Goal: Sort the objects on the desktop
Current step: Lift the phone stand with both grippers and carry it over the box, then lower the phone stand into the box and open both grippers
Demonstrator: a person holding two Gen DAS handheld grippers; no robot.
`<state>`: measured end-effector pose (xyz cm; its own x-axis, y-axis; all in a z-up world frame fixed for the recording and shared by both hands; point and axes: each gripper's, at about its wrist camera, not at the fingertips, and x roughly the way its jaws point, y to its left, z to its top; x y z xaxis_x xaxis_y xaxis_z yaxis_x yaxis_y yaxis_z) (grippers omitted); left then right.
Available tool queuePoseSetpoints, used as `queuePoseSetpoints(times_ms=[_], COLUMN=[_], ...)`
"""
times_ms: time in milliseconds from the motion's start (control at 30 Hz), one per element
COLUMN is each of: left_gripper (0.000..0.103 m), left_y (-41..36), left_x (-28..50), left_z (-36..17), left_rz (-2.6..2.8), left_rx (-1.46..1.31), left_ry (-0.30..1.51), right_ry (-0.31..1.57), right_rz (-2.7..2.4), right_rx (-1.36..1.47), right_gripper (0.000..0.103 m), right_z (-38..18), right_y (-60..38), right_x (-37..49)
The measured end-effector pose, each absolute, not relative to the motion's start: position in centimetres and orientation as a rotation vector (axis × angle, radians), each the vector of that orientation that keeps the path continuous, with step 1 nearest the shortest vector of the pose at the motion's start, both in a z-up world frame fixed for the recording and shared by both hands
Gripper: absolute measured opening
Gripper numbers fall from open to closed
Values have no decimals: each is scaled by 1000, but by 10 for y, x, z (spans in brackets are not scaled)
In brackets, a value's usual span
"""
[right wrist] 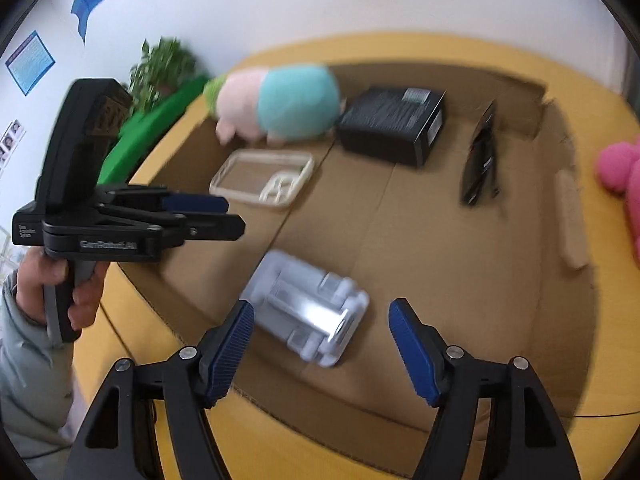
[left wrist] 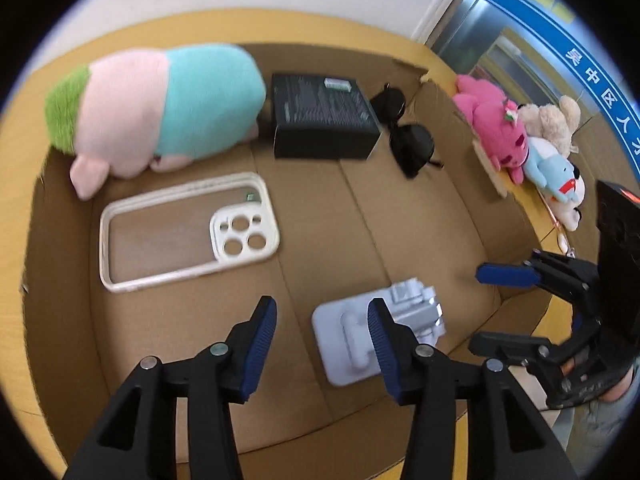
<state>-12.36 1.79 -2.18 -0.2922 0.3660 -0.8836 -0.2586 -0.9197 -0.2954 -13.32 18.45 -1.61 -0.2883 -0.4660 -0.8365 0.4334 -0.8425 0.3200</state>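
Note:
A shallow cardboard box (left wrist: 312,240) lies on a yellow table (left wrist: 240,24). In it are a pink and teal plush pig (left wrist: 168,108), a black box (left wrist: 324,120), black sunglasses (left wrist: 408,136), a white phone case (left wrist: 188,232) and a grey-white phone stand (left wrist: 376,332). The same stand (right wrist: 308,312) lies just ahead of my right gripper (right wrist: 322,344), which is open and empty. My left gripper (left wrist: 322,332) is open and empty above the box floor, the stand beside its right finger.
Small plush toys, pink (left wrist: 496,128), beige (left wrist: 552,120) and blue-white (left wrist: 556,176), lie on the table right of the box. A white wall stands behind. A green plant (right wrist: 164,64) and green object (right wrist: 156,124) are at the table's far left.

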Motion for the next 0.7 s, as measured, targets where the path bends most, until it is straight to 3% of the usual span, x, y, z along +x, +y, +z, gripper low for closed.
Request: queuePoseSetpoints(times_ms=[200, 467, 567, 633, 700], left_gripper=[47, 58, 59, 60, 63], left_y=[31, 48, 49, 51, 53], left_x=[-135, -141, -138, -133, -129], left_z=[-54, -67, -68, -68, -68], left_rz=[2052, 1983, 1960, 1967, 1982], left_rx=[-1769, -1839, -1863, -1858, -1848], left_ry=[-137, -106, -89, -60, -47], right_ry=[-119, 97, 145, 192, 181], right_rz=[-2049, -1959, -1981, -1997, -2010], right_rx=[1551, 1770, 1758, 1729, 1704], right_gripper=[70, 72, 67, 46, 45], right_z=[-33, -66, -65, -63, -59], right_y=[183, 160, 154, 149, 149], right_x=[-159, -169, -161, -153, -147])
